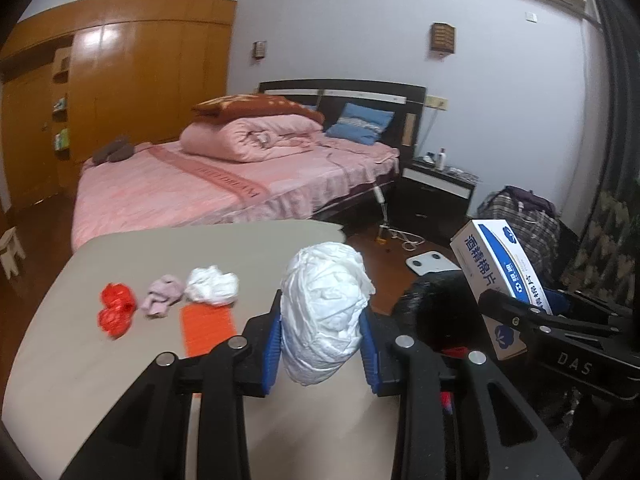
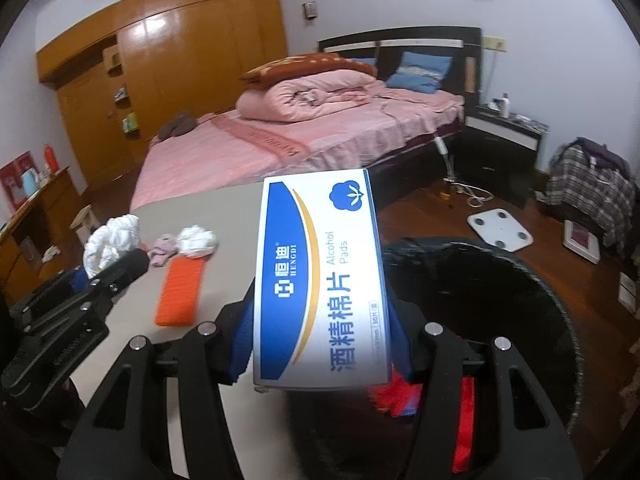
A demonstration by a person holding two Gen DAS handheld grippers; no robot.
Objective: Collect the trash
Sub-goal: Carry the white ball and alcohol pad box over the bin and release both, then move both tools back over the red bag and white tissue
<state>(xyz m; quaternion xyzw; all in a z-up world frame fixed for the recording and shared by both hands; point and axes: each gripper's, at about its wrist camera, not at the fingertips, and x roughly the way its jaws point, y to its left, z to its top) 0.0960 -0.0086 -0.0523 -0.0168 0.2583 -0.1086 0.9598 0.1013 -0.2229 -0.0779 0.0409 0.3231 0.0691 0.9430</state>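
The right tongs [image 2: 320, 344] are clamping the alcohol pads box [image 2: 320, 280] between their blue pads, gripping it by its near end so that the box's long axis is running straight forward, away from the tongs. The relation that matters most is where the black bin [image 2: 500, 280] lies from this box: the bin's open mouth is sitting just to the right of the right tongs and a little below them, while the box itself is hanging over the edge where the counter [image 2: 232, 208] ends and the bin begins. Judging from that, a short shift to the right should bring the box over the opening before the tongs are parted.

The left tongs [image 1: 320, 328] are clamping a crumpled white paper wad [image 1: 324, 312], which is standing up between the pads and is held above the counter. From these tongs the bin [image 1: 436, 300] is lying to the right, beyond the counter's edge, with the right tongs and their box in between; so the right side is nearer the bin and seems due to drop first.

Ahead and to the left of the left tongs, on the counter, other trash is lying: an orange wrapper [image 1: 206, 328], a smaller white wad [image 1: 212, 285], a pink scrap [image 1: 162, 294] and a red crumple [image 1: 115, 309].
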